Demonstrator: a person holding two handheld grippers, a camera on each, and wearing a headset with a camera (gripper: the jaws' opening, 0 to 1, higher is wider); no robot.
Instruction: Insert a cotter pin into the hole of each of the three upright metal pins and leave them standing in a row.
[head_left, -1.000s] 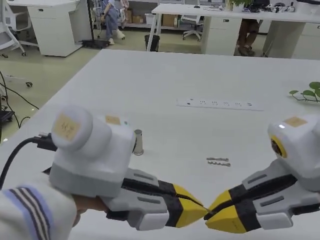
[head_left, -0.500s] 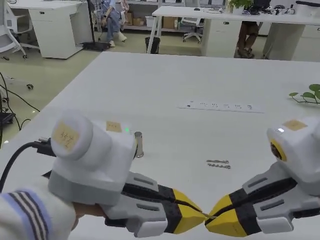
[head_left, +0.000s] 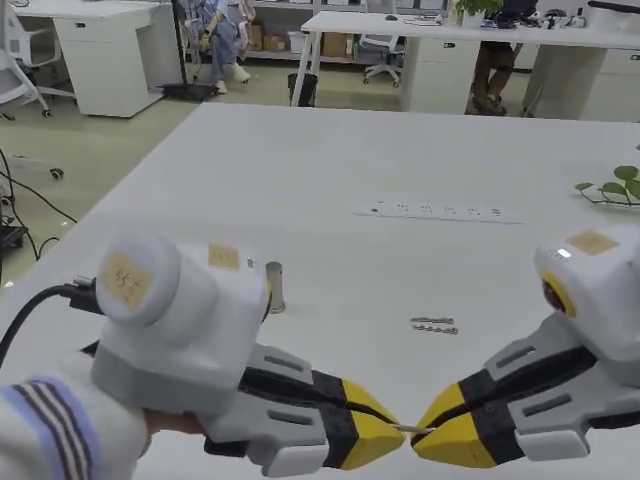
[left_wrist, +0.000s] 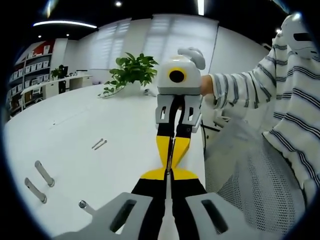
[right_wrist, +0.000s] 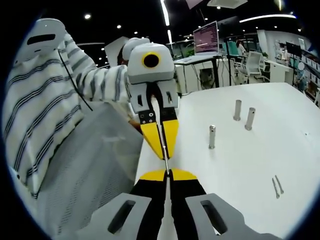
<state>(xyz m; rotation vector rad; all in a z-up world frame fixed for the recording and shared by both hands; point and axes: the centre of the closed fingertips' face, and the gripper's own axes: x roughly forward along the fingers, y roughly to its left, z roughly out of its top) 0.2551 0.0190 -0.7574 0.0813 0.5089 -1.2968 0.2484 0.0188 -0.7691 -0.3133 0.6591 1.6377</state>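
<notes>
Cotter pin (head_left: 409, 428): level, long axis running left-right, bridging both tips.
Left gripper (head_left: 392, 437): points right, jaws closed on 1 end.
Right gripper (head_left: 428, 439): points left, jaws closed on the other end.
Beyond: 2 spare cotter pins (head_left: 434, 324) lying flat; 3 metal pins (right_wrist: 237, 110) upright.

You've got one thin silver cotter pin (head_left: 410, 428) pinched level between the closed tips of the left gripper (left_wrist: 168, 172) and right gripper (right_wrist: 167, 172), well on your side of the power strip (head_left: 440, 211). Two spare cotter pins (head_left: 434, 324) lie flat, side by side, between it and the strip. Three silver metal pins (right_wrist: 237, 110) stand upright beyond the strip's left end, two close together and one apart.
</notes>
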